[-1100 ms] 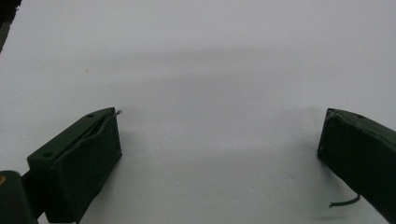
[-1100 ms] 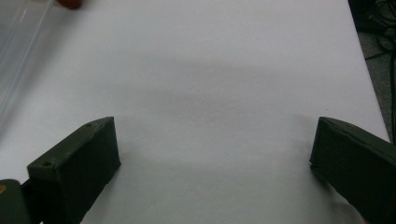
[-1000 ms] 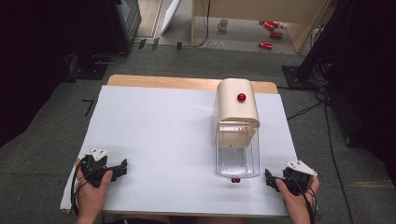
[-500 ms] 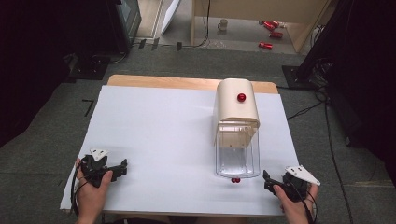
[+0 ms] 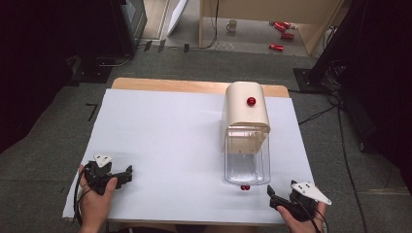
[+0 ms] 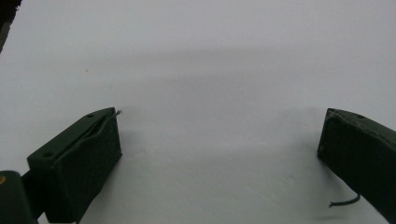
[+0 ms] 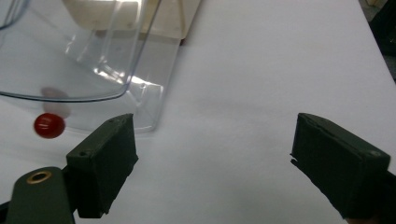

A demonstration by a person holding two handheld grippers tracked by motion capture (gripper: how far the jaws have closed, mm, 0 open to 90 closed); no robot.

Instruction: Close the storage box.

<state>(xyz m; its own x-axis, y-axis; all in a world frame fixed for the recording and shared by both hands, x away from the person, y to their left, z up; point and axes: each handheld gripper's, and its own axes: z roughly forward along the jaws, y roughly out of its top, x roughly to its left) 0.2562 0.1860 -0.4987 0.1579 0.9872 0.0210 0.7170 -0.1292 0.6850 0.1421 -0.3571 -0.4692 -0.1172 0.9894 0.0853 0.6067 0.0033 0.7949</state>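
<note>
Two claws [image 5: 127,173] [image 5: 272,199] apart on nothing, right one just narrowing, clear drawer [image 5: 246,162] pulled out, red knob [image 5: 245,187] at its front

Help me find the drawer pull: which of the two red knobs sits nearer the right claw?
The low red knob on the clear drawer's front; the other knob tops the beige housing.

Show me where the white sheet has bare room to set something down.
Bare: the broad stretch between the left gripper and the cream dispenser, back to the far edge of the white sheet. Tight: the near right corner, where clear drawer, red knob and open right gripper sit close.
</note>
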